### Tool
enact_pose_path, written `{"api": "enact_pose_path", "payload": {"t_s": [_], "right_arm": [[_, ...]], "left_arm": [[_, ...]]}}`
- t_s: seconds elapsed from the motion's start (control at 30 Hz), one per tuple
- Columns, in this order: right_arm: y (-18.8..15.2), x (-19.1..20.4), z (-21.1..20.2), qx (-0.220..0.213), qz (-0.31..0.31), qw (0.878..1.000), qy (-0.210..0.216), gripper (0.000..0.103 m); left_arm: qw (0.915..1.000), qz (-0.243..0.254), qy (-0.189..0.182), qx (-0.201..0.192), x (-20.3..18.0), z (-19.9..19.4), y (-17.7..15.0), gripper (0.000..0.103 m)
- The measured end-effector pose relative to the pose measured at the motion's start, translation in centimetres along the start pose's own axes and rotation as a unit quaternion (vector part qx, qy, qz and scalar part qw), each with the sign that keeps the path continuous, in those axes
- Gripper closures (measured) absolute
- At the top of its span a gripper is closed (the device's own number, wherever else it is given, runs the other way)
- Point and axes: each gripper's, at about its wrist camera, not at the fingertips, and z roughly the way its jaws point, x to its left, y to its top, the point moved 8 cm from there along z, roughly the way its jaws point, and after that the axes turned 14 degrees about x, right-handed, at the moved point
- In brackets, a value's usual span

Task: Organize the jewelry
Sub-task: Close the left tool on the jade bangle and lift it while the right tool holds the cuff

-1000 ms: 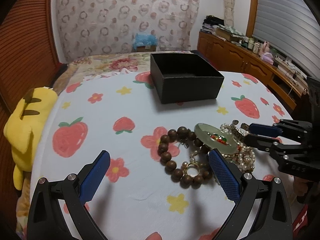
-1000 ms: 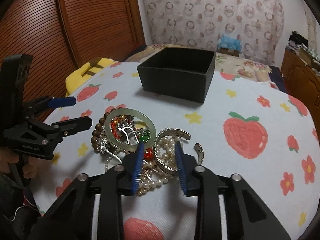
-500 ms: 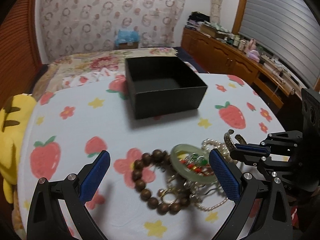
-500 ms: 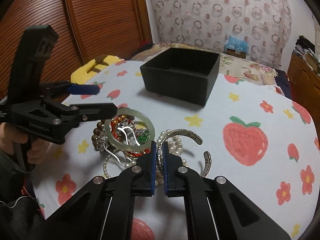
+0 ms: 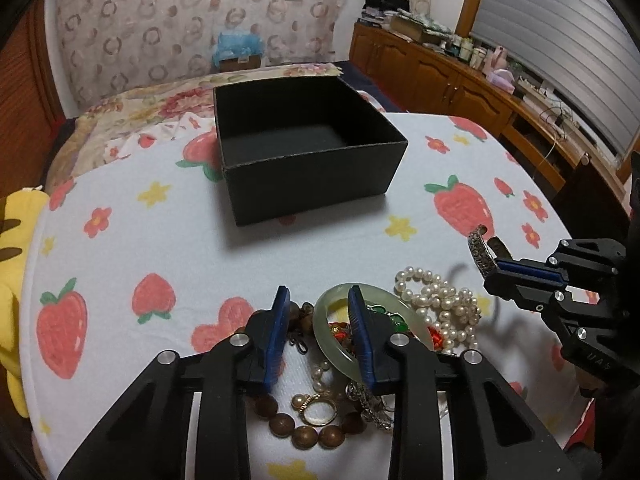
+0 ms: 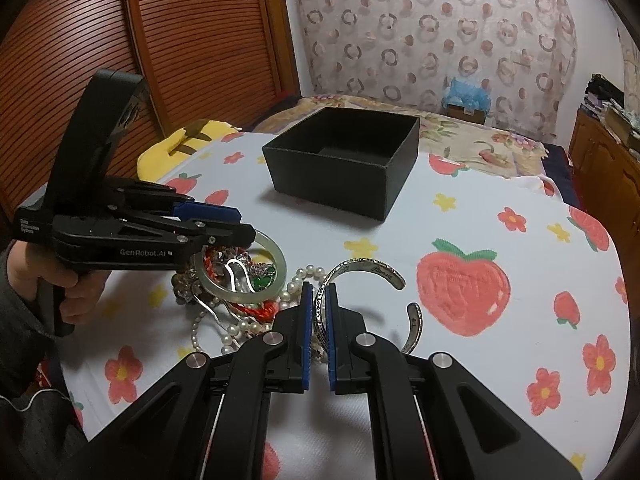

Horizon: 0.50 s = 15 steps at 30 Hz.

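A pile of jewelry lies on the strawberry-print cloth: a pale green jade bangle (image 5: 332, 326), a pearl strand (image 5: 440, 300), a wooden bead bracelet (image 5: 304, 436) and a gold ring (image 5: 316, 414). My left gripper (image 5: 320, 308) is partly closed, its fingers on either side of the bangle's near-left rim; it also shows in the right wrist view (image 6: 224, 224). My right gripper (image 6: 316, 294) is shut on a silver cuff bracelet (image 6: 360, 270), lifted off the cloth; the cuff (image 5: 482, 250) shows at its fingertips (image 5: 520, 270). An open, empty black box (image 5: 308, 152) stands behind the pile.
A yellow plush toy (image 5: 12, 264) lies at the table's left edge. A bed with a floral cover (image 5: 160, 104) is behind the table. A wooden cabinet (image 5: 460, 80) runs along the right wall, and a slatted wooden door (image 6: 192, 48) stands on the left.
My left gripper moved forward over the pile and narrowed its fingers around the bangle's rim. My right gripper shut on the silver cuff and lifted it slightly.
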Motion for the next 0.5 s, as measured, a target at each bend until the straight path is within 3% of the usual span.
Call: {"api": "enact_pose_path", "payload": {"t_s": [0.03, 0.1, 0.5], "right_arm": [[0.0, 0.0, 0.0, 0.0, -0.001, 1.0, 0.0, 0.096], [0.0, -0.1, 0.0, 0.0, -0.002, 1.0, 0.0, 0.096], [0.5, -0.4, -0.1, -0.001, -0.005, 1.0, -0.003, 0.096]], "left_arm": [[1.0, 0.003, 0.004, 0.002, 0.1, -0.1, 0.0, 0.088], [0.9997, 0.012, 0.021, 0.008, 0.3, 0.0, 0.0, 0.093], [0.9989, 0.023, 0.029, -0.03, 1.2, -1.9, 0.3, 0.099]]}}
